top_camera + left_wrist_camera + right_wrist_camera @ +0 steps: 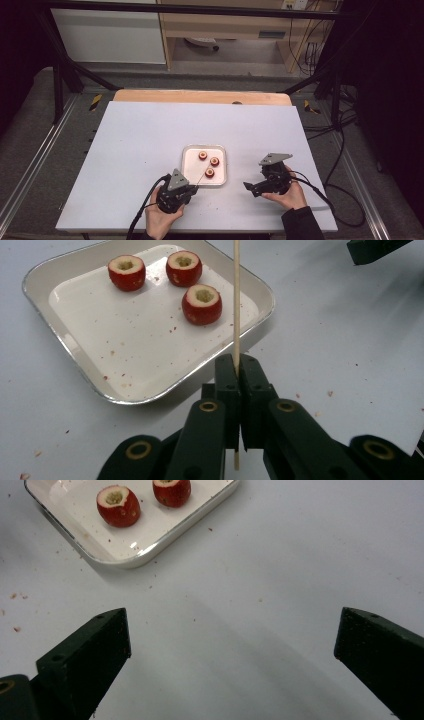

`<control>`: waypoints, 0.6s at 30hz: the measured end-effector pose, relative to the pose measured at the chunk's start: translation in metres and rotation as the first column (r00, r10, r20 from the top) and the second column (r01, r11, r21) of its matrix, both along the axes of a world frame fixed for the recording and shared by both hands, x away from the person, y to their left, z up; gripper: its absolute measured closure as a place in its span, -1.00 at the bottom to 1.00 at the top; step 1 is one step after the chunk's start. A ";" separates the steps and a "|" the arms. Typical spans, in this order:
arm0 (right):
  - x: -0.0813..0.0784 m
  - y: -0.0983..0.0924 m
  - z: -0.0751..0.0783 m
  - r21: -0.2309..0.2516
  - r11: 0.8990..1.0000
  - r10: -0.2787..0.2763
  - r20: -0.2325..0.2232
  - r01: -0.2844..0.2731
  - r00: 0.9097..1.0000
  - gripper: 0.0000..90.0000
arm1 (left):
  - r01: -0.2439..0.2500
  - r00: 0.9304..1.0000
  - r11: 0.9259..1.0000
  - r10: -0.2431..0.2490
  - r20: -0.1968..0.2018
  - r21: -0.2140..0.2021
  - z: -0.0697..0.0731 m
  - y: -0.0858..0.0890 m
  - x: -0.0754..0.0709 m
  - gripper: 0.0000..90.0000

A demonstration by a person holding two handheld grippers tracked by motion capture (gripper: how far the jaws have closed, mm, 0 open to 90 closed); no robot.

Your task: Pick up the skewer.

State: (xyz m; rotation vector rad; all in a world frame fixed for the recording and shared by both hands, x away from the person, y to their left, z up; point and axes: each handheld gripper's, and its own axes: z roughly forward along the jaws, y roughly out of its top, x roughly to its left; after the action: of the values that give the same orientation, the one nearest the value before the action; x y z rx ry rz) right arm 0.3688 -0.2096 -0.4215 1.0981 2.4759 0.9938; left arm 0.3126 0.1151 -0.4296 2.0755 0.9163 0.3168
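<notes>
left hand-held gripper (239, 367) clamps skewer (236, 300); right hand-held gripper (232, 645) wide

Wide-apart jaws of the right gripper (232, 655) over white table (280, 580), near tray (165, 540).

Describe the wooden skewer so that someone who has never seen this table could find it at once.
On the white table a shallow white tray holds three cored red fruits. By its near edge, the left gripper is shut on the wooden skewer, thin, pale and straight among round red neighbours.
</notes>
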 end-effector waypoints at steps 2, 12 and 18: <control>0.002 0.006 0.004 0.017 1.000 -0.011 -0.017 0.011 1.000 -0.96 | -0.017 1.000 1.000 0.017 0.005 -0.014 -0.001 0.004 -0.001 0.96; 0.009 0.035 0.012 0.038 0.999 -0.018 -0.057 0.020 0.998 -0.97 | -0.056 0.998 0.996 0.058 0.026 -0.066 -0.003 0.022 -0.008 0.96; 0.014 0.051 0.016 0.077 0.997 -0.017 -0.075 0.023 0.997 -0.96 | -0.058 0.998 0.996 0.059 0.025 -0.066 -0.004 0.026 -0.008 0.96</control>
State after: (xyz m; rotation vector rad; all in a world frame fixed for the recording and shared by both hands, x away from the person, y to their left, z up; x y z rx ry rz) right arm 0.3825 -0.1589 -0.4054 1.2020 2.4978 1.0714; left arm 0.3044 0.1410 -0.4340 1.9835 0.9604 0.3402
